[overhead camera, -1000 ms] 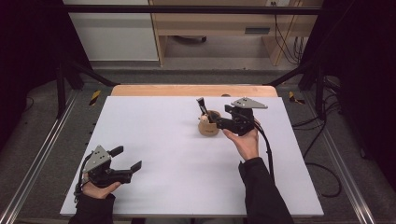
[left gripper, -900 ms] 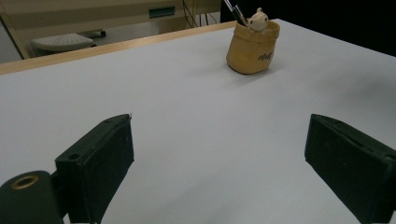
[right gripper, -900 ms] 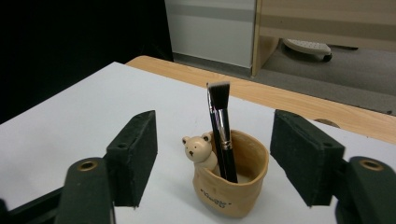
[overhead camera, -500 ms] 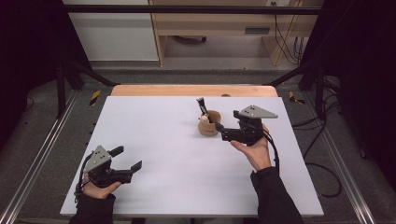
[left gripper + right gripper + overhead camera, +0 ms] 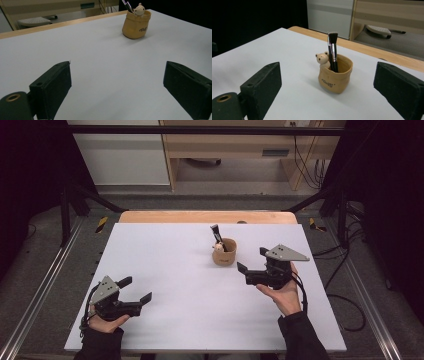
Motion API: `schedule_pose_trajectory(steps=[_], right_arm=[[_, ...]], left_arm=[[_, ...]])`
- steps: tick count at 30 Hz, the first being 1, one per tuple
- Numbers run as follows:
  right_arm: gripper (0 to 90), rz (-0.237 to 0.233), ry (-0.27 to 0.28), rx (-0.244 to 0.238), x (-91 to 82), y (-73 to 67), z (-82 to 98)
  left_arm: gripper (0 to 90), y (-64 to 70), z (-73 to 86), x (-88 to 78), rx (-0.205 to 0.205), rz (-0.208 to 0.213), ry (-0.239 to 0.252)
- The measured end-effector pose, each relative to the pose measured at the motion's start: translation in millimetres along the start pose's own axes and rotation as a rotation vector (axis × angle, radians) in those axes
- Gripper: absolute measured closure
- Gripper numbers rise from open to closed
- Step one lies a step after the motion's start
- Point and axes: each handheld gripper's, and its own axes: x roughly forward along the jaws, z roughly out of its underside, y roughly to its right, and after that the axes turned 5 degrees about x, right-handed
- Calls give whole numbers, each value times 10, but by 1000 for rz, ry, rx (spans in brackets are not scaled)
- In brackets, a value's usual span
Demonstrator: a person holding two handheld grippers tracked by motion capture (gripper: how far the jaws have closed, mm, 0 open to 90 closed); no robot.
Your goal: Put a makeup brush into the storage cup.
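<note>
The brush sits in the cup, and the right gripper backs off

The brush (image 5: 333, 51) stands in the tan cup (image 5: 224, 252), far and a bit right on the table (image 5: 165, 270); the right gripper (image 5: 251, 261) is near the cup with nothing between its jaws, which have just been opening wide; earlier it was at the cup, now it is nearer and more to the right; the left gripper (image 5: 134, 289) waits near left, jaws apart; next, I think, both hands just rest.

The high view looks forward and down over the whole table (image 5: 165, 285). Each of the 2 gripper views sits low, looking along its own tool's jaws across the table; all 3 share the brush holder (image 5: 224, 252) (image 5: 136, 25) (image 5: 335, 75).
</note>
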Motion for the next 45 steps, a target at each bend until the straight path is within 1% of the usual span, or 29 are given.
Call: schedule_pose_trajectory(steps=[1, 5, 6, 7, 8, 17, 19, 21, 23, 24, 25, 26, 31, 33, 38, 40, 45], right_arm=[[76, 0, -2, 1, -45, 6, 47], [68, -4, 5, 0, -94, 14, 108], [65, 0, 8, 4, -132, 22, 152], [65, 0, 8, 4, -132, 22, 152], [61, 2, 11, 10, -172, 35, 203], [58, 11, 14, 18, -283, 75, 346], [58, 13, 14, 30, -324, 80, 403], [58, 11, 16, 28, -331, 85, 416], [58, 11, 9, 31, -361, 92, 482], [58, 11, 9, 31, -361, 92, 482], [61, 12, 6, 32, -378, 104, 529], [61, 12, 6, 32, -378, 104, 529], [67, 18, -2, 45, -442, 165, 668], [68, 18, -3, 46, -452, 173, 682], [66, 17, -8, 57, -498, 229, 796], [65, 18, -10, 57, -503, 238, 814], [62, 29, -14, 60, -510, 262, 877]], left_arm=[[71, 1, 0, 1, 1, -1, 0], [71, 1, 2, 7, 7, -1, -5], [71, 5, 1, 8, 7, -1, -4], [71, 5, 1, 8, 7, -1, -4], [71, 6, 0, 7, 8, -1, -4], [71, 4, 2, 6, 8, -1, -3], [70, 4, 3, 6, 9, -1, -3], [70, 4, 4, 6, 9, -2, -4], [70, 5, 5, 7, 9, -3, -3], [70, 6, 6, 7, 9, -3, -3], [69, 6, 6, 7, 9, -4, -3], [69, 6, 6, 7, 9, -4, -3], [69, 5, 10, 6, 7, -6, -3], [69, 5, 12, 7, 6, -5, -4], [69, 6, 14, 6, 9, -6, -2], [69, 6, 15, 6, 10, -6, -2], [69, 5, 17, 5, 10, -5, 0]])
